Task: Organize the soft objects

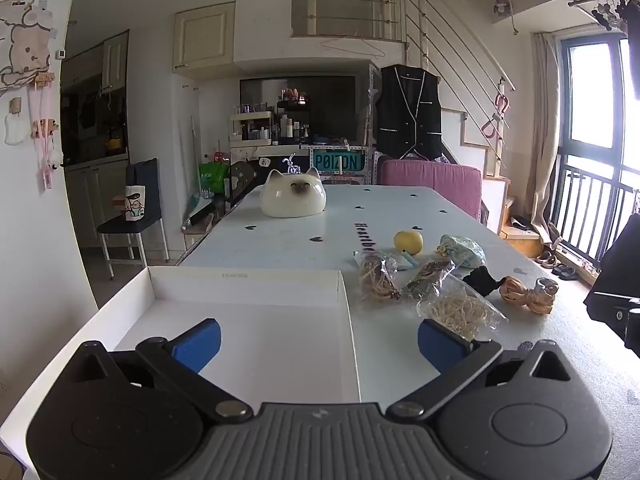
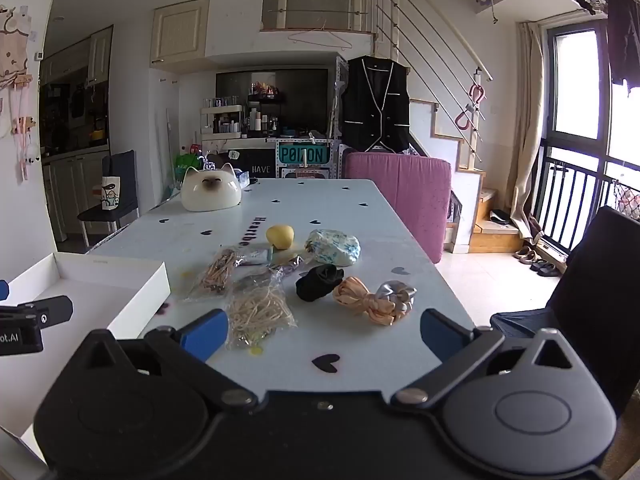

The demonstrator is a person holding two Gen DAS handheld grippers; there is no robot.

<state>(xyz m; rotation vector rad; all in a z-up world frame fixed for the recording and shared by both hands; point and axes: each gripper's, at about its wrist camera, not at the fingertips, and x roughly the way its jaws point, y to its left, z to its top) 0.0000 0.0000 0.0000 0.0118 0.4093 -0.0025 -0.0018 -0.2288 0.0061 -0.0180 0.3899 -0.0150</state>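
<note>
Nothing is picked up yet. The left gripper (image 1: 318, 338) hangs with jaws wide apart and empty over the shallow white cardboard tray (image 1: 244, 280); the right gripper (image 2: 324, 334) does the same. Right of that tray lie the clear bag of pale cord (image 2: 260, 310), the black fabric bundle (image 2: 318, 282) and the orange ribbon hank (image 2: 362, 300). Next, I judge, one gripper must close on the nearest bag.

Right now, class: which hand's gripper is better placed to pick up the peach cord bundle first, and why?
The right gripper: open, it faces the peach cord bundle just ahead. The left gripper, also open, hovers over the white tray, with the bundle far off to its side.
</note>
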